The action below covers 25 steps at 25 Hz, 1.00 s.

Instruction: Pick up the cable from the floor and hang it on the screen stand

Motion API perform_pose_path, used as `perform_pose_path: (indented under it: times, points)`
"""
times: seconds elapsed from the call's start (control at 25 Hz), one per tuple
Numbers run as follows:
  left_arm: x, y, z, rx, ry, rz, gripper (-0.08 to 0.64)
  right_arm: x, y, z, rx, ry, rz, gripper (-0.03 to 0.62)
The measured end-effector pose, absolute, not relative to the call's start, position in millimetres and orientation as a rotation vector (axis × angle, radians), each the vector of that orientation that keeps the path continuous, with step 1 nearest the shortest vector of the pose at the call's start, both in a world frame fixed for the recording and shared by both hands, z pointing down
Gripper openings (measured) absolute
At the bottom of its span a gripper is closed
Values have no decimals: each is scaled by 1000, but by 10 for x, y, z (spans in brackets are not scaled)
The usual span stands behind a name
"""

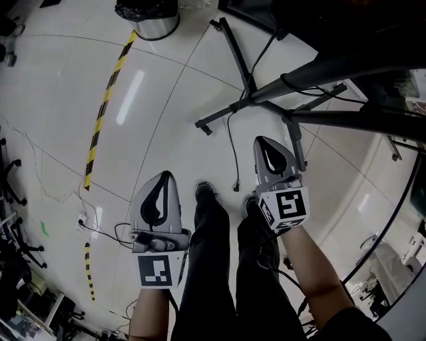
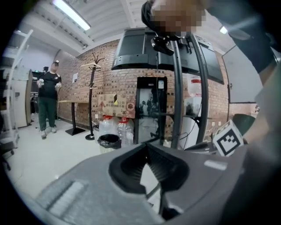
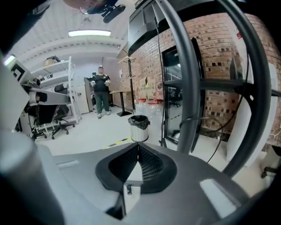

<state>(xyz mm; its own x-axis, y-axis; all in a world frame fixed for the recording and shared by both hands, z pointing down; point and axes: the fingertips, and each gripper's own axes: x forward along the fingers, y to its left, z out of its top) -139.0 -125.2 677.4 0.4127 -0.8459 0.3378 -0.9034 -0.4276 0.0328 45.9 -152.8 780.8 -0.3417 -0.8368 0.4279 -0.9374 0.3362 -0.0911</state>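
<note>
A thin black cable [image 1: 232, 150] lies on the pale floor. It runs from the screen stand's base down to a plug end [image 1: 235, 188] near the person's shoes. The black screen stand [image 1: 247, 83] spreads its legs at the upper middle, and its posts [image 2: 177, 88] [image 3: 193, 79] rise close ahead in both gripper views. My left gripper [image 1: 168, 174] [image 2: 146, 144] is shut and empty, over the floor left of the cable end. My right gripper [image 1: 259, 140] [image 3: 138, 144] is also shut and empty, just right of the cable, near the stand's leg.
A metal bin with a black liner [image 1: 148, 14] [image 3: 139, 127] stands beyond the stand. Yellow-black tape [image 1: 106, 100] crosses the floor at left. A white plug strip with cords [image 1: 83, 223] lies left of my left gripper. A person [image 3: 102, 94] stands far off. Office chairs [image 3: 48, 118] are at left.
</note>
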Motion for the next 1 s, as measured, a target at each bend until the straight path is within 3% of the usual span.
perform_pose_path:
  times: [0.24,0.48,0.84,1.0]
  points:
    - [-1585,-1414,7419,2408,-1633,397,5,392,-1622,8978,1438,-2262,450,8]
    - [-1714,-1506,8069,2402,-1662,396,5,486,-1670,10235,1400,-2179,645,32]
    - [-1682,-1541,8833,2438,-1568,375,4,429,-1874,11000,1374,-2184,635,34]
    - [-1610,-1597,9142,2470,-1526,422,5,363,-1916,11316,1306,-2191,655,75]
